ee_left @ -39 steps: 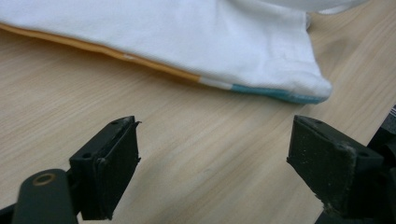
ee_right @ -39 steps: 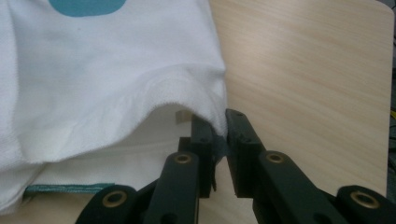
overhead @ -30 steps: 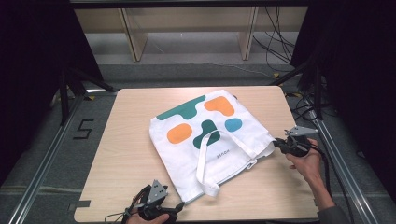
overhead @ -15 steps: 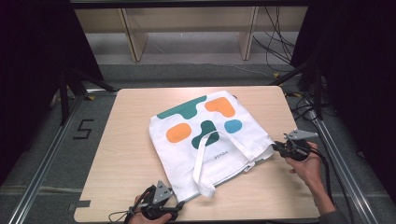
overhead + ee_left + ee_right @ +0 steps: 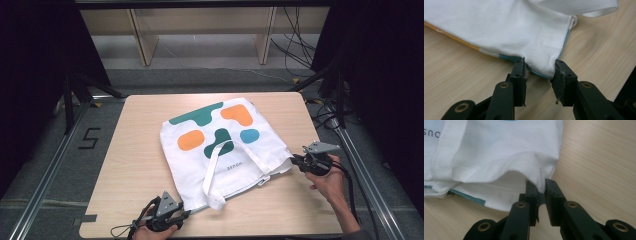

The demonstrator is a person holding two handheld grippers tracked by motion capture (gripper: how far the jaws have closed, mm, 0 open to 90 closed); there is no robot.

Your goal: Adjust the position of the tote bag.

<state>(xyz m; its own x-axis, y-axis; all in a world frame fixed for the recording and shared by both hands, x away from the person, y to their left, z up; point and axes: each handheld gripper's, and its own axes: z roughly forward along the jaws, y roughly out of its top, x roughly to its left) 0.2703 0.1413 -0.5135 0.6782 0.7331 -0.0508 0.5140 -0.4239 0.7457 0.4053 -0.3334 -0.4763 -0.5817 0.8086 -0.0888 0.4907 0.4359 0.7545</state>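
The tote (image 5: 223,150) lies flat mid-bench (image 5: 135,165), print up, handles (image 5: 215,172) flopped toward us. Our left tool (image 5: 539,71) has just been closing: a second ago it sat spread by the near-left corner, now that corner sits between its jaws, which look about to bite rather than fully clamped. Our right tool (image 5: 541,188) is pinching the near-right corner's top layer, same as before. So we've nearly got both corners, and we reckon a lift or fold comes next.

High overview; two close claw views, shared tote bag (image 5: 220,150).
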